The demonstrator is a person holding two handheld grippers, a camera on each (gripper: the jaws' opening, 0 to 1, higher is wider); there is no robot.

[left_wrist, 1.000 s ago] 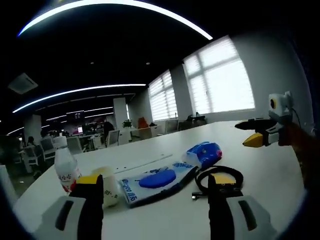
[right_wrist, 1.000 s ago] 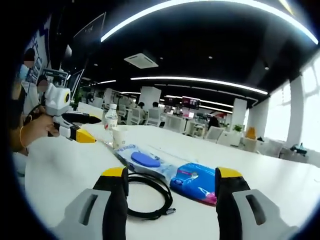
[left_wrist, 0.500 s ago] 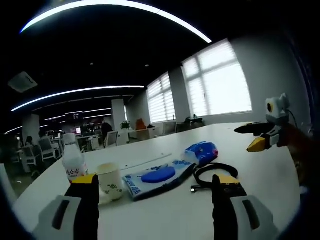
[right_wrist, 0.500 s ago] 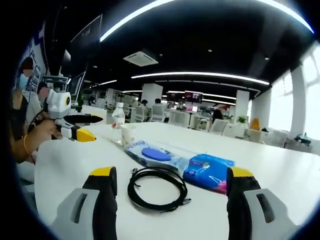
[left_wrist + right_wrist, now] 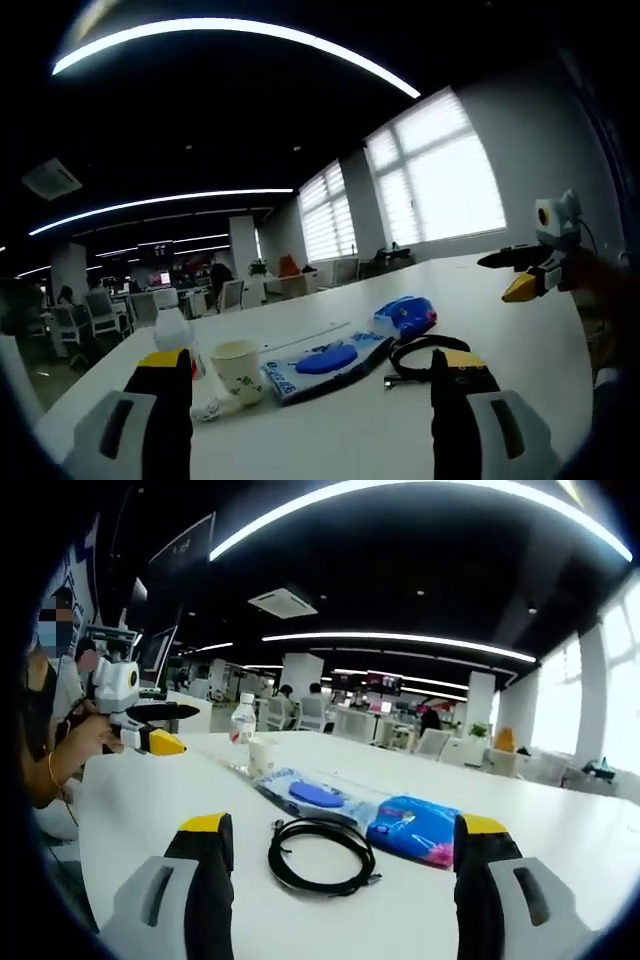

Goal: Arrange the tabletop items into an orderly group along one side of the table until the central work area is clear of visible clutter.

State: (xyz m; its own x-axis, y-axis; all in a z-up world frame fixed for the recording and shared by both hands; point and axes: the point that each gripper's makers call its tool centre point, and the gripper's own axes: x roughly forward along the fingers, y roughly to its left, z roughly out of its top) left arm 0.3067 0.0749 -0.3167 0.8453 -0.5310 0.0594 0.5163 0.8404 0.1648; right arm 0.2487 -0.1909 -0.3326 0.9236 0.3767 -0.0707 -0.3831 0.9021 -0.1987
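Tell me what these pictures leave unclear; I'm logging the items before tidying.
- Bottle, left gripper view: lower part behind the left gripper's jaw; label unreadable.
- Cable, left gripper view: partly behind the other jaw.
- Flat pack, right gripper view: print too small to read.
- Cup, right gripper view: contents can't be seen.

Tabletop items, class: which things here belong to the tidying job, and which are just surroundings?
Job:
water bottle
paper cup
clear pouch with blue disc
blue packet
black cable
left gripper
right gripper

Surroundings:
office chairs
windows
ceiling light strips
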